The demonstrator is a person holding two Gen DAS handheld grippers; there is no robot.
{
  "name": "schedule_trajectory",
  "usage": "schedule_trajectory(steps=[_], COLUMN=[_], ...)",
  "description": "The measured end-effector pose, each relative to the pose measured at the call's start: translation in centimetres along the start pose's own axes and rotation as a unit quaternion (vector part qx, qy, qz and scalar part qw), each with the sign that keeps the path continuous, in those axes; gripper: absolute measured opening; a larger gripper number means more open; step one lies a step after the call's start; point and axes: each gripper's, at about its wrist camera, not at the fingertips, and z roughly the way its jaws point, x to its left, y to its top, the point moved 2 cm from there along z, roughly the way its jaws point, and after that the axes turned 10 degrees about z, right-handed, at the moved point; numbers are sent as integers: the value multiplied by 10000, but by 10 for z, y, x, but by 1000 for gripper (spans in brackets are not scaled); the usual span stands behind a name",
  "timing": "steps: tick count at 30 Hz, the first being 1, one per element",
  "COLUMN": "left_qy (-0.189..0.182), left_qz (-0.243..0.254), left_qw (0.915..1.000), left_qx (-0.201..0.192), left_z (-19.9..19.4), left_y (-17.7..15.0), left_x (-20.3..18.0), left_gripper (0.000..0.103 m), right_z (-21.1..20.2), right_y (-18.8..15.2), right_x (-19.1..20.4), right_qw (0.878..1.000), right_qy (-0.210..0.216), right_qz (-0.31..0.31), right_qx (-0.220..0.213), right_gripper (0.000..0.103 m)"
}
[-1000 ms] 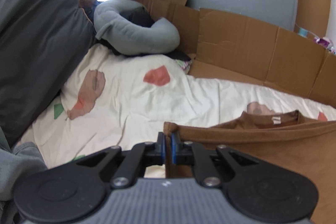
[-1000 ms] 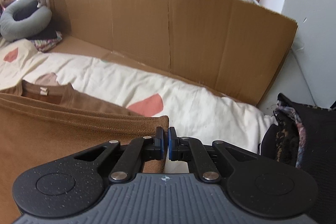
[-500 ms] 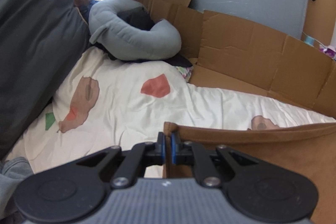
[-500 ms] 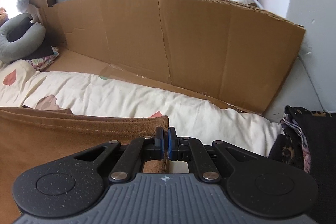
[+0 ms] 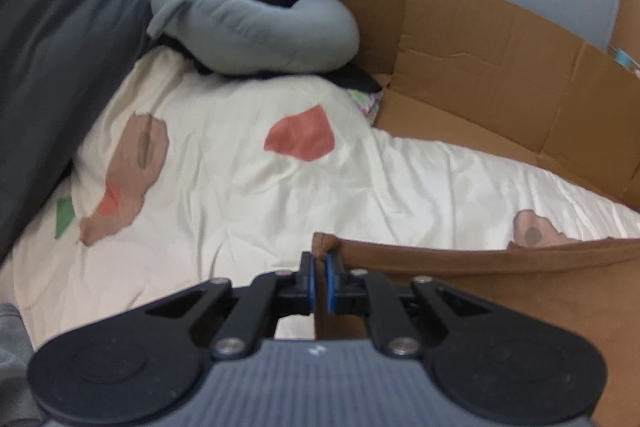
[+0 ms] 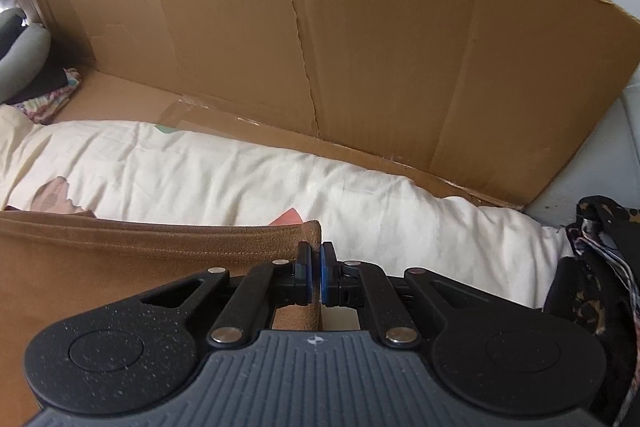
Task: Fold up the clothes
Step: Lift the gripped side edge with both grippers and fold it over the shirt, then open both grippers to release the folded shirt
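In the left wrist view, the left gripper (image 5: 319, 281) sits at the lower middle of the frame, its fingers pinched tight on the corner of the brown garment (image 5: 500, 291). The garment's hem runs taut from there to the right edge of the frame, above the white patterned bedsheet (image 5: 248, 179). The grip is only on the very tip of the corner, so a sharp tug could pull the cloth out; if one hand outruns the other, the hem would slacken or skew and the fold would land crooked. Open sheet fills the middle and left of the frame. The room ends at the dark cushion (image 5: 52, 59) on the left, the grey neck pillow (image 5: 256, 23) in the upper middle, and the cardboard (image 5: 500, 67) at the upper right.

In the right wrist view, the right gripper (image 6: 315, 281) is at the lower middle, its fingers clamped on the garment's other corner (image 6: 120, 267); the cloth spreads to the lower left. Again only a little fabric sits between the fingers, so the same slip is likely here. A band of bare sheet (image 6: 240, 167) lies ahead, then the cardboard wall (image 6: 360, 47) closes off the upper frame. A dark patterned cloth (image 6: 596, 267) at the right edge could snag a wide swing.
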Motion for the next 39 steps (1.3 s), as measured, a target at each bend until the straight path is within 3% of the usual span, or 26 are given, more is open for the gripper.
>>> schedule_trajectory(steps=[13,25,28,31,34,39], left_qy=[-90,-49,-83,-152,-262,-540], left_qz=[1,163,35,-95,-75,247], left_qw=[9993,9971,9970,9977,9983,9980], left_qx=[360,747,768,652,524,239], left_z=[29,60,58,45,29,0], left_y=[18,14,15,18,22,27], left_x=[1,-4,0,5,7,-11], left_gripper=[6,8,15,31,32,37], right_z=[28,59,60,49,28,-5], right_y=[13,13,15,19,23,14], right_x=[1,3,1,-1,-4,-4], right_qw=[9992,9979,9980,9987,9994,9992], right_qy=[-189,-296,-183,-249,-44,315], right_qz=[149,95,191,88,75,-92], right_qx=[324,562,569,425,325,234], right_gripper=[2,2,4,11,26,27])
